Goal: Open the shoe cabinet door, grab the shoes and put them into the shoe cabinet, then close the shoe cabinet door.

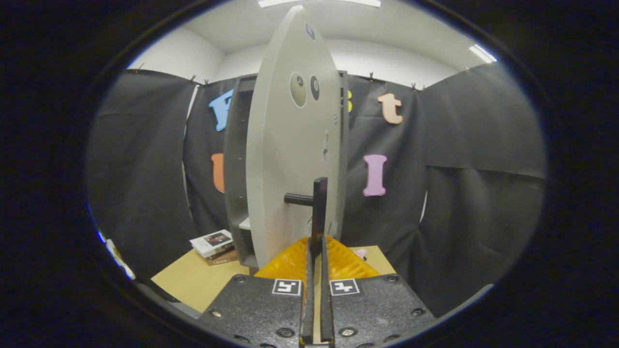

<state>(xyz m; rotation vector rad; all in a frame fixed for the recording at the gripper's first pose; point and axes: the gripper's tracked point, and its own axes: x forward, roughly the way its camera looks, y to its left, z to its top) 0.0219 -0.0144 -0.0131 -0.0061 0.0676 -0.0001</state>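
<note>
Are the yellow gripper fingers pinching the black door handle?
Touching. The gripper view shows the yellow gripper fingers closed with the black bar handle of the grey cabinet door clamped between them.

The tool points straight ahead and sits level, its two yellow fingers drawn close together with only a thin gap between them. Both fingers seem to press on the lower end of a dark upright handle, though the contact itself is hard to make out.
</note>
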